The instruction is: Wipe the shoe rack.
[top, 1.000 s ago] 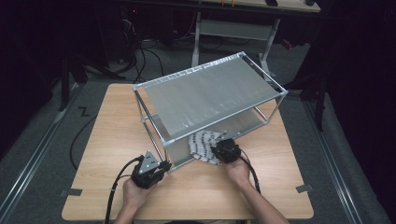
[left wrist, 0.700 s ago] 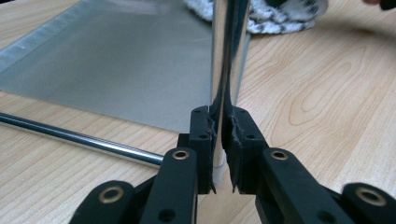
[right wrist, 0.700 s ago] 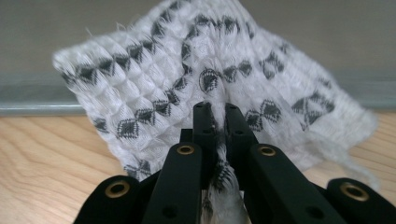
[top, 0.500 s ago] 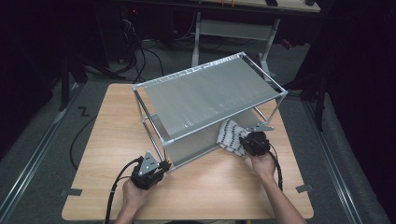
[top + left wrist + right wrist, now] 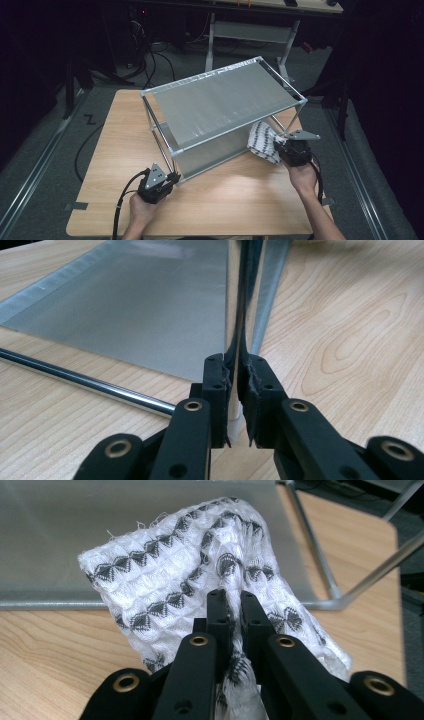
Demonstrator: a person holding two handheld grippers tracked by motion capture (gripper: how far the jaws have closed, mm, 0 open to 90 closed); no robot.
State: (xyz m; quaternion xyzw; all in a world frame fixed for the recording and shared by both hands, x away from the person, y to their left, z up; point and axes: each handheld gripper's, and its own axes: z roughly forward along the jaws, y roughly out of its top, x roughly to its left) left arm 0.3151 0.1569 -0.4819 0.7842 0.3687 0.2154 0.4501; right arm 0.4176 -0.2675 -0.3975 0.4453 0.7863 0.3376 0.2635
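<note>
Jaws of the right gripper (image 5: 233, 605) are clenched on a white cloth with a black pattern (image 5: 200, 575), low in the right gripper view; in the high view the cloth (image 5: 262, 142) hangs at centre right, against the near right end of the metal rack (image 5: 220, 100). At lower left, the left gripper (image 5: 171, 177) pinches the rack's corner post (image 5: 239, 315) on the wooden table (image 5: 235, 195).

High overview, two close tool views
</note>
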